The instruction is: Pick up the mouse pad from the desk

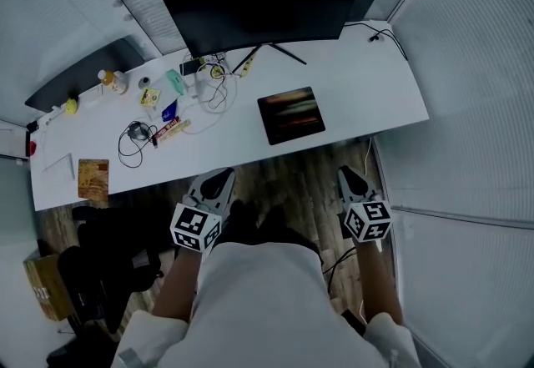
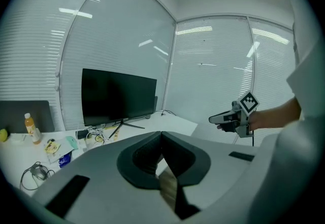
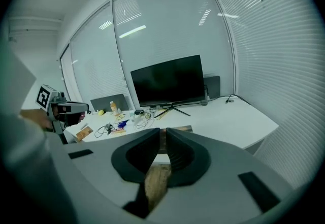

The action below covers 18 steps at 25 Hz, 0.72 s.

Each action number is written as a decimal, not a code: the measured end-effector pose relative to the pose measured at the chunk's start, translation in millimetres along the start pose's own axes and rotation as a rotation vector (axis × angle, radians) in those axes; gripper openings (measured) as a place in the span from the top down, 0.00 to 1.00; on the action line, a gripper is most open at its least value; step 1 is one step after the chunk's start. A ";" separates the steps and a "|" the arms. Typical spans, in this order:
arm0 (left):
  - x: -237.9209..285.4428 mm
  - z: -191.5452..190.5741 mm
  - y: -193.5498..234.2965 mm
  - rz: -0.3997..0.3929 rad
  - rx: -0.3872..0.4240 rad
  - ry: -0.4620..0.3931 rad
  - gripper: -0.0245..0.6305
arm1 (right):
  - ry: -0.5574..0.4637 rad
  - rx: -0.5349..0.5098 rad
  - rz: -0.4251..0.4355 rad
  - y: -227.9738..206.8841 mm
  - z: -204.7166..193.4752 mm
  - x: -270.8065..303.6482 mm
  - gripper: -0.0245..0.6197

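Mouse pad (image 1: 290, 114): dark rectangle with reddish streaks, lying flat on the white tabletop (image 1: 367, 83). It sits right of centre, close to the near edge and nearer than the foot of the monitor (image 1: 259, 12). The clutter of cables and small packets is well apart to its left.

Orientation: the long axis runs left to right, roughly parallel to the tabletop's near edge, with the right end slightly farther away. One long side faces the person.

Left claw (image 2: 161, 134): tips pressed together, nothing between them. Right claw (image 3: 163, 132): likewise closed and empty. Both hang short of the tabletop over the wood floor and are apart from the pad; the right one is the closer of the two.

Handling (judgement only): the pad looks thin, light and probably flexible, so it should droop if held at one end. Because it lies flush, there is little edge to catch. The near long side or the near right corner seems the best hold, possibly after dragging it to overhang the tabletop edge. The claw must open first.
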<state>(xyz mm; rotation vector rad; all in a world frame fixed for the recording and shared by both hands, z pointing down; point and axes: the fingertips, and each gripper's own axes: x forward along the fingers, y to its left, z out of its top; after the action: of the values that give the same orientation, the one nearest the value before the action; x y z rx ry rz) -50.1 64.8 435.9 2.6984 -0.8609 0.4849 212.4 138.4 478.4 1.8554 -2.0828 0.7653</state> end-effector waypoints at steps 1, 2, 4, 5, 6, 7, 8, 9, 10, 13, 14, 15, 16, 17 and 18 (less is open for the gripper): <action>3.8 -1.1 1.2 -0.003 0.000 0.008 0.94 | 0.007 0.001 0.001 -0.9 -0.8 4.7 0.89; 7.7 -2.3 2.6 -0.008 0.001 0.015 0.94 | 0.016 0.004 0.001 -2.1 -2.1 9.2 0.89; 16.9 -4.3 6.4 -0.020 0.005 0.030 0.94 | 0.037 0.013 -0.006 -5.0 -6.0 18.7 0.89; 22.4 -4.8 9.3 -0.028 0.008 0.036 0.94 | 0.047 0.019 -0.011 -6.5 -7.6 24.0 0.89; 28.5 -5.2 12.9 -0.038 0.011 0.041 0.94 | 0.057 0.023 -0.017 -7.9 -8.9 29.9 0.89; 35.0 -5.7 16.8 -0.048 0.015 0.046 0.94 | 0.067 0.026 -0.023 -9.3 -10.1 36.3 0.89; 41.9 -6.6 20.9 -0.059 0.019 0.051 0.94 | 0.075 0.029 -0.030 -11.0 -11.5 43.0 0.89; 49.4 -8.0 25.1 -0.071 0.021 0.057 0.94 | 0.083 0.032 -0.039 -13.0 -13.0 50.2 0.89; 57.2 -9.8 29.2 -0.084 0.024 0.063 0.94 | 0.091 0.036 -0.047 -15.3 -14.6 57.6 0.89; 81.2 -16.3 41.8 -0.123 0.032 0.084 0.94 | 0.119 0.049 -0.073 -21.4 -18.6 79.4 0.89; 89.4 -18.9 46.2 -0.137 0.035 0.096 0.94 | 0.128 0.053 -0.080 -23.1 -19.0 86.8 0.89; 97.6 -21.5 50.2 -0.152 0.038 0.110 0.94 | 0.137 0.056 -0.087 -24.6 -19.2 94.2 0.89; 105.7 -23.7 53.3 -0.168 0.039 0.123 0.94 | 0.146 0.059 -0.093 -26.4 -19.5 101.2 0.89; 113.7 -25.9 55.6 -0.185 0.041 0.134 0.94 | 0.156 0.063 -0.099 -28.4 -20.3 107.8 0.89; 121.5 -28.5 57.6 -0.201 0.043 0.144 0.94 | 0.164 0.067 -0.103 -30.4 -21.5 114.2 0.89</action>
<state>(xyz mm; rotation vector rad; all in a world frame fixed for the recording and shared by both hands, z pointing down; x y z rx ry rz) 2.2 -32.4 517.8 2.7106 -0.5406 0.6490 220.5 51.9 561.4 1.8498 -1.8677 0.9372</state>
